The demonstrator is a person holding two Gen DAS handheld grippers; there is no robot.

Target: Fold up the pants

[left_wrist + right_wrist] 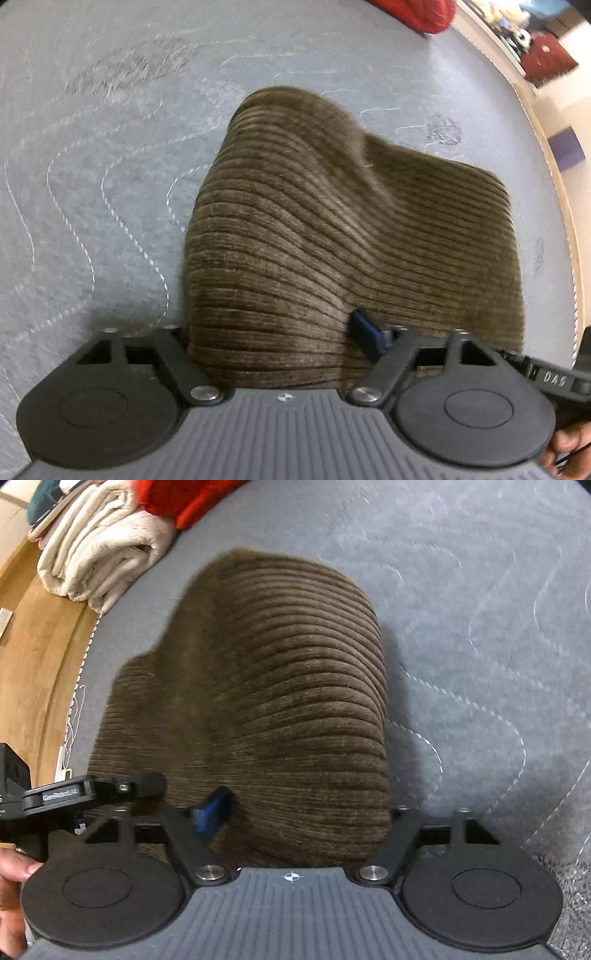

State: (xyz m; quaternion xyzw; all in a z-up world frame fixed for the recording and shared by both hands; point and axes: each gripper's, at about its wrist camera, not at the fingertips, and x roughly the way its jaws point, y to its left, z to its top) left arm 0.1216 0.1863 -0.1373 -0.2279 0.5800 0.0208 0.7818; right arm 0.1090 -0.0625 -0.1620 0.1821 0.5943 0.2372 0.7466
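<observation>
Brown corduroy pants (332, 236) draped mid-frame over grey mattress (92, 184): soft, thick, floppy, light. Both jaws appear clamped on the near edge; take hold at corners.

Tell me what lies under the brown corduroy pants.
The brown corduroy pants lie on a grey quilted mattress, which shows all around them. Whatever is directly beneath the fabric, including the grippers' lower fingers, is covered and cannot be seen.
</observation>
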